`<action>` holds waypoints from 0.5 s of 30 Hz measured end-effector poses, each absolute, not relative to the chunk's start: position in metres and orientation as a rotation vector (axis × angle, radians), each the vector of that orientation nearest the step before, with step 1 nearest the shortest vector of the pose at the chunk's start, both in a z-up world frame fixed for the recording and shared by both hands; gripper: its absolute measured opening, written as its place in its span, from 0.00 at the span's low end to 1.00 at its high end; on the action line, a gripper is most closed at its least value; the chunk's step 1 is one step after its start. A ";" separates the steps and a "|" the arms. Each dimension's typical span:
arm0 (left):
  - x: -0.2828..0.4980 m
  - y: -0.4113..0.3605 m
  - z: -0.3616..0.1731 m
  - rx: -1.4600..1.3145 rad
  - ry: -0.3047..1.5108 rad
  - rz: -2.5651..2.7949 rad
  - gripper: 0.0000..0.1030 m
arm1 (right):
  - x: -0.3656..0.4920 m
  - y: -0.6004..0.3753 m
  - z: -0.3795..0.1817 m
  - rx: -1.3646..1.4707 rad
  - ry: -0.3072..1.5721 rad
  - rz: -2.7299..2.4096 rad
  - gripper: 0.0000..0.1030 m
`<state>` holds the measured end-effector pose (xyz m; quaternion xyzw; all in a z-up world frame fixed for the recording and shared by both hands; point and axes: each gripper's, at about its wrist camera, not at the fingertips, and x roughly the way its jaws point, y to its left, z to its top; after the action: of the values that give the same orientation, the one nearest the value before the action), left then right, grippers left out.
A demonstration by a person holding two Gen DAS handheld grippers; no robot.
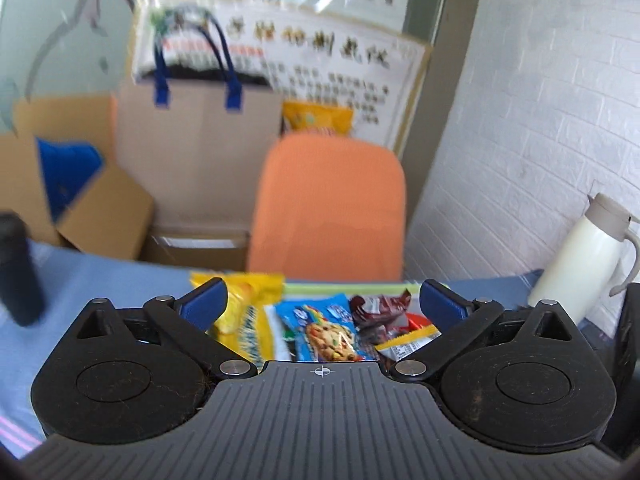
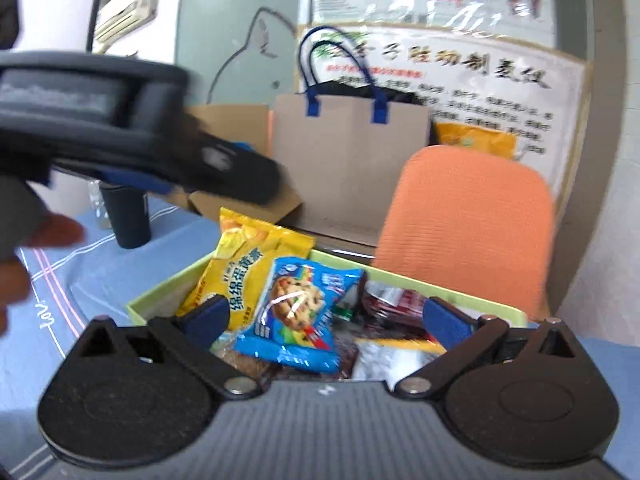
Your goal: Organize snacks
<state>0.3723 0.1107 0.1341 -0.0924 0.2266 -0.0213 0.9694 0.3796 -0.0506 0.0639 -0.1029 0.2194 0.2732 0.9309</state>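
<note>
A pale green box on the blue tablecloth holds several snack packets. A yellow packet leans at its left, a blue cookie packet lies in the middle, and dark red packets lie at the right. My right gripper hangs open above the box, nothing between its blue pads. In the left wrist view the same yellow packet, blue cookie packet and red packets show below my left gripper, which is wide open and empty. The left tool's dark body is blurred at the upper left.
An orange chair back stands just behind the box. Beyond it are a brown paper bag with blue handles and cardboard boxes. A dark cup stands at the left, a white thermos jug at the right. A hand shows at the left edge.
</note>
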 end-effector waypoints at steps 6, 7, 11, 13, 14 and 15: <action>0.301 0.089 0.131 -0.152 0.402 -0.002 0.90 | 0.327 -0.079 0.083 -0.221 0.444 0.471 0.99; 0.289 0.086 0.127 -0.153 0.405 0.004 0.90 | 0.321 -0.083 0.084 -0.223 0.448 0.459 0.99; 0.241 0.078 0.106 -0.163 0.434 0.055 0.90 | 0.277 -0.101 0.080 -0.190 0.431 0.339 1.00; 0.222 0.074 0.094 -0.161 0.458 0.074 0.90 | 0.251 -0.111 0.067 -0.132 0.445 0.305 1.00; 0.214 0.072 0.088 -0.160 0.477 0.085 0.90 | 0.238 -0.116 0.060 -0.106 0.459 0.295 1.00; 0.207 0.069 0.083 -0.154 0.496 0.093 0.90 | 0.226 -0.118 0.052 -0.083 0.474 0.285 1.00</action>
<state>0.2073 0.0690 0.0826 -0.0762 0.2450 0.0457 0.9654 0.2257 -0.1185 0.0522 -0.0409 0.2338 0.1406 0.9612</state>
